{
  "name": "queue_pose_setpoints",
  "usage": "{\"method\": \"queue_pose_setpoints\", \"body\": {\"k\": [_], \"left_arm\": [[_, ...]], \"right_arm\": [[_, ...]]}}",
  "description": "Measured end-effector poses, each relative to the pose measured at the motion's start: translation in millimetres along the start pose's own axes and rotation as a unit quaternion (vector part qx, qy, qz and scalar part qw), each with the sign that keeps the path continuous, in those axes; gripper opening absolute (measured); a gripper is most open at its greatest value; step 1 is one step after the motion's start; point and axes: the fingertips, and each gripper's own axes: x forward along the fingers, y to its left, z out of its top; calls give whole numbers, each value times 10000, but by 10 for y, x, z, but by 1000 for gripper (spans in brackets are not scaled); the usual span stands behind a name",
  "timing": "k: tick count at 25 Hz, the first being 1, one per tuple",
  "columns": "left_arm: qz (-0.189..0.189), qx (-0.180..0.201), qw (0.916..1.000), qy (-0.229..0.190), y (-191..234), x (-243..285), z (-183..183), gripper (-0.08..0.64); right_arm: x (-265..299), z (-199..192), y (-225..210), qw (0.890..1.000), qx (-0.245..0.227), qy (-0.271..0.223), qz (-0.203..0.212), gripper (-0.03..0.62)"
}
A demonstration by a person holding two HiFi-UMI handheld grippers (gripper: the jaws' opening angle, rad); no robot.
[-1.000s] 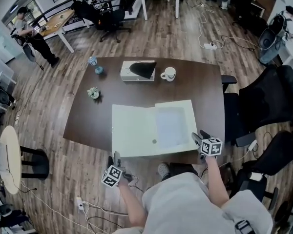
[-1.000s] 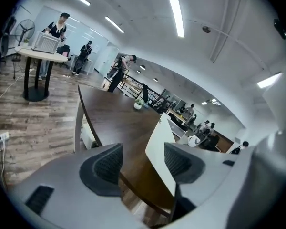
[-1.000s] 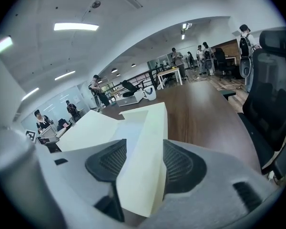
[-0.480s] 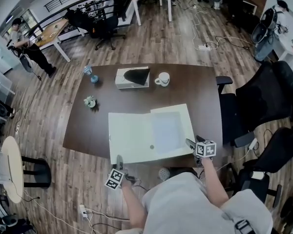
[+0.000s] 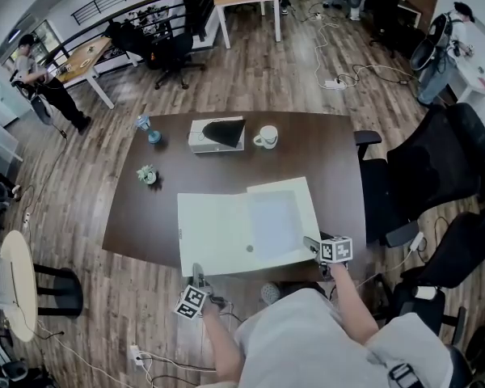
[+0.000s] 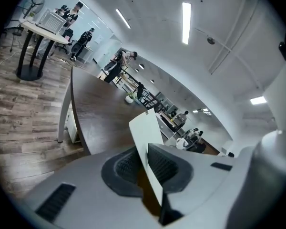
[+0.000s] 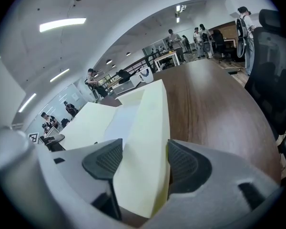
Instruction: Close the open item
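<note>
Box [image 5: 280, 218]: open at the table's [image 5: 331, 148] near edge, lid [image 5: 212, 234] flat on its left.
My left claw [image 5: 196, 274]: closing, clenched on the lid's near edge.
My right claw [image 5: 311, 243]: closing, grasping the box's near right wall.

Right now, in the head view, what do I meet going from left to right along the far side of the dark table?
A small blue object → grey box with a dark top → white mug. The small plant is left out: it shares the blue object's left-right position.

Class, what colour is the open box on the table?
The open box is pale creamy yellow, clearest in the head view.
</note>
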Motion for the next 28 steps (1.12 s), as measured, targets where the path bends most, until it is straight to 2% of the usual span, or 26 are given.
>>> {"method": "queue_pose_setpoints", "body": {"k": [13, 16, 20, 28], "left_arm": [[-201, 567, 9980, -189, -240, 2, 333, 25], [-450, 602, 9970, -162, -405, 27, 355, 21], [-429, 1013, 9933, -361, -560, 0, 549, 17], [-625, 1499, 9852, -555, -891, -42, 774, 15]], "right_arm": [[66, 6, 129, 9998, 12, 54, 170, 299], [89, 0, 171, 9996, 44, 79, 276, 302], [151, -17, 281, 9985, -41, 159, 524, 311], [322, -50, 572, 9946, -230, 417, 925, 295]]}}
